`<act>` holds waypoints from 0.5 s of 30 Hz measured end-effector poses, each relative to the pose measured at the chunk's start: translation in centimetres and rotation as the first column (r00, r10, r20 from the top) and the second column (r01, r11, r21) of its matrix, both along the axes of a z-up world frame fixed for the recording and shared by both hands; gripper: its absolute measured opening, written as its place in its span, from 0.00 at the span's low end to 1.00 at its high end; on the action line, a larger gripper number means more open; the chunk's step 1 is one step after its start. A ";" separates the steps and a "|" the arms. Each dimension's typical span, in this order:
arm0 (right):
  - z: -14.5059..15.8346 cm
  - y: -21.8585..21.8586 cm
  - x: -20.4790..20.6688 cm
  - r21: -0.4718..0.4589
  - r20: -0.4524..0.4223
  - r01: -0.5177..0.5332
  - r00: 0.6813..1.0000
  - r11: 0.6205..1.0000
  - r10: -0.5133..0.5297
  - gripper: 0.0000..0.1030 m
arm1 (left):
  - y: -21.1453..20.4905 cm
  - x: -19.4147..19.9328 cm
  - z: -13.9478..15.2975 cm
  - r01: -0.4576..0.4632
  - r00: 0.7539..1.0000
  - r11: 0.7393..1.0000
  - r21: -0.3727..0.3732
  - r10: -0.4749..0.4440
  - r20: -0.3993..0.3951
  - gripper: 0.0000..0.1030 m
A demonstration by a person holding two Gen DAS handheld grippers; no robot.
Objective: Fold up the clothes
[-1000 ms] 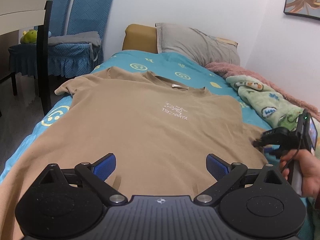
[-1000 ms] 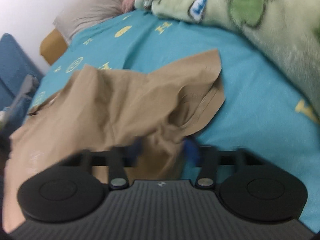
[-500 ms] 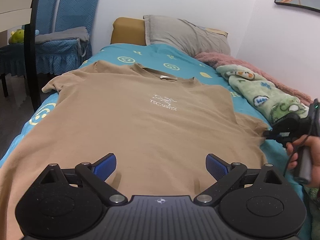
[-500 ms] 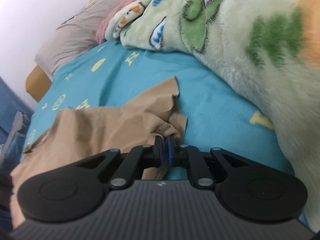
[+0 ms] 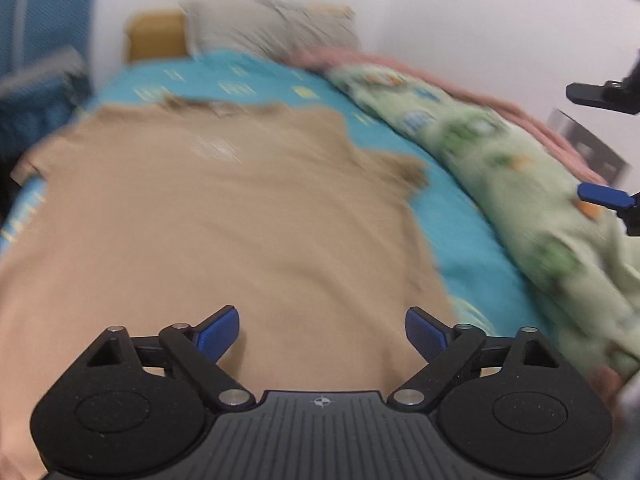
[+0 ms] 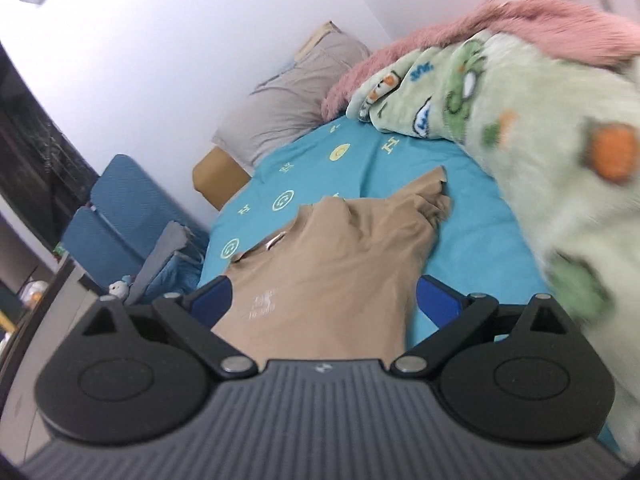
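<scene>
A tan T-shirt (image 5: 224, 220) lies spread front up on the teal bed sheet (image 5: 460, 240). Its right sleeve (image 6: 432, 200) rests crumpled on the sheet beside the body. My left gripper (image 5: 322, 320) hovers over the shirt's lower part; its jaws are closing a little, with nothing pressed between the pads. My right gripper (image 6: 324, 286) is raised above the shirt (image 6: 320, 272), jaws opening wide and holding nothing. In the blurred left wrist view the right gripper (image 5: 600, 144) shows at the right edge, fingers far apart.
A green cartoon blanket (image 6: 520, 120) and a pink fluffy one (image 6: 540, 20) are piled along the bed's right side by the wall. A grey pillow (image 6: 292, 104) lies at the headboard. Blue chairs (image 6: 120, 216) stand left of the bed.
The right gripper let go of the sleeve, opened wide and pulled up and back; the sleeve stays crumpled on the sheet. The left gripper swung to the right, blurring its view.
</scene>
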State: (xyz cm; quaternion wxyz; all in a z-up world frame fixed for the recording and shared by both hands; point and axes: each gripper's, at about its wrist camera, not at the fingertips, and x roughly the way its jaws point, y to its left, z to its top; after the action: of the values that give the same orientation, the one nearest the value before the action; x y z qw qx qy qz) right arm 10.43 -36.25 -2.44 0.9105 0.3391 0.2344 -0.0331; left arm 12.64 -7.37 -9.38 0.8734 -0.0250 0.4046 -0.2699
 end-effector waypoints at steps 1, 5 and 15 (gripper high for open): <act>0.2 0.2 -1.4 -0.007 0.006 0.001 1.000 1.000 -0.001 0.97 | -0.4 -0.6 -0.2 0.037 0.998 0.999 -0.019 -0.038 -0.042 0.81; 0.8 -0.6 -4.5 -0.004 0.038 0.042 0.998 0.999 -0.042 0.97 | -2.0 -3.0 -1.6 0.142 0.978 0.989 -0.051 -0.148 -0.147 0.64; -0.3 -3.2 -4.8 0.088 0.058 0.065 0.996 0.994 -0.070 0.97 | -4.8 -5.6 -1.2 0.210 0.963 0.974 -0.079 -0.220 -0.153 0.03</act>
State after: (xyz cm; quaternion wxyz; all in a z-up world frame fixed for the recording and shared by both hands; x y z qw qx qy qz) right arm 5.64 -39.44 -2.72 0.9001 0.3867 0.1960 -0.0434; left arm 7.08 -12.18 -10.57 0.8021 -0.0296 0.4655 -0.3728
